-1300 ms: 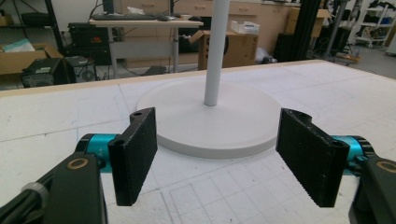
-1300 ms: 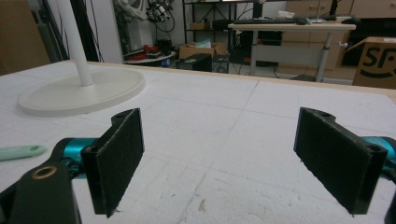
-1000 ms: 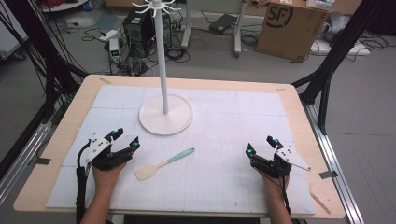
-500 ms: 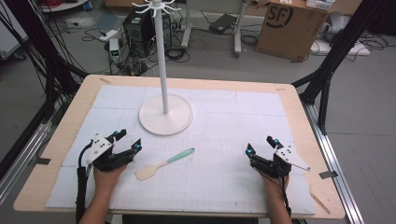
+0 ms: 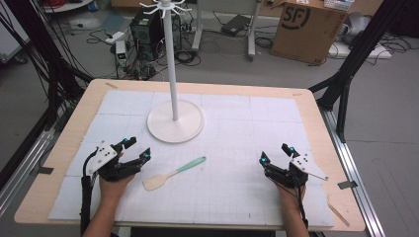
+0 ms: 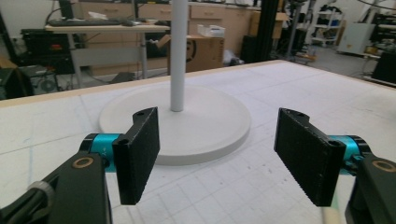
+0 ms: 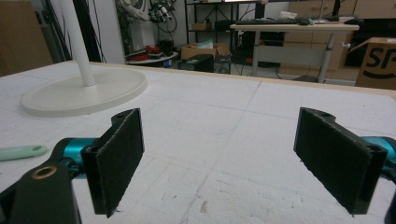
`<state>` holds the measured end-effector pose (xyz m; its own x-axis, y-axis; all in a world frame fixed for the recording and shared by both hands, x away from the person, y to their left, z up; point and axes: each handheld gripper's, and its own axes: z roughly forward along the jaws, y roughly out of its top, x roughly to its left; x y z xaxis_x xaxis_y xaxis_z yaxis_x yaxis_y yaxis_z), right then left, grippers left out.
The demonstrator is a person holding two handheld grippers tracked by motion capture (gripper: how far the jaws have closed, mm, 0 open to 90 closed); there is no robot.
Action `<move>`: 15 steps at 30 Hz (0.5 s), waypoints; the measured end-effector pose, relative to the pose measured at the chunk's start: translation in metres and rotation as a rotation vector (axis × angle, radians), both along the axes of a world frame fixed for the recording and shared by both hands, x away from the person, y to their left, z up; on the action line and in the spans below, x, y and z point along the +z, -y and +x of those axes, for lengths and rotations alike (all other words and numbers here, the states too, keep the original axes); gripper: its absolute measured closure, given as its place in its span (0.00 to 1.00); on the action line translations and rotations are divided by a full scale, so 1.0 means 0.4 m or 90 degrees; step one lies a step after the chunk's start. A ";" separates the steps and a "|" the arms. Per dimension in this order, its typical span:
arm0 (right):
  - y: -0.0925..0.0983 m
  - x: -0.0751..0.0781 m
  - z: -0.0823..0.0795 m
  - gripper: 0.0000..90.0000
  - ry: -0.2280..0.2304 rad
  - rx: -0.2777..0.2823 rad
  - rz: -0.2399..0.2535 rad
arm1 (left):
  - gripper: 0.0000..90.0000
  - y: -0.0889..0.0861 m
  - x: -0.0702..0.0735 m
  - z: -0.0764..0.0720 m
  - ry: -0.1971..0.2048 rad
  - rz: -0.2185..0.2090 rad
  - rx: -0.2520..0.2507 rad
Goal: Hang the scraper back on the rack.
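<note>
My left gripper (image 5: 134, 152): rests low on the white mat (image 5: 237, 123), jaws spread wide, nothing between them.
My right gripper (image 5: 275, 154): sits on the mat at the near right, jaws wide apart and empty.
Spatula (image 5: 173, 173): lies flat between my two grippers, nearer the left, green handle toward the stand.
Stand (image 5: 175, 120): white pole on a round base, beyond the spatula.
</note>
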<state>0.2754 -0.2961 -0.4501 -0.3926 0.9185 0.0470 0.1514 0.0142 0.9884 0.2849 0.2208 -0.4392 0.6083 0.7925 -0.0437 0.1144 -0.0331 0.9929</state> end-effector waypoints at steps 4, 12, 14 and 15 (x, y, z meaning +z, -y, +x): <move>0.000 0.000 0.000 0.17 -0.001 -0.001 0.001 | 0.35 0.010 0.001 -0.001 -0.006 0.020 -0.023; 0.000 0.000 0.000 0.17 0.000 -0.001 -0.001 | 0.36 0.022 0.002 0.004 -0.032 0.045 -0.070; 0.000 0.000 0.000 0.17 0.000 -0.001 -0.001 | 0.36 0.024 0.001 0.004 -0.029 0.047 -0.091; 0.000 0.000 0.000 0.17 0.000 -0.001 0.000 | 0.36 0.025 0.001 0.004 -0.029 0.047 -0.101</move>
<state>0.2755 -0.2961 -0.4501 -0.3914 0.9190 0.0469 0.1522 0.0144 0.9882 0.2864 0.2110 -0.4390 0.7252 0.6883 -0.0188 0.1467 -0.1278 0.9809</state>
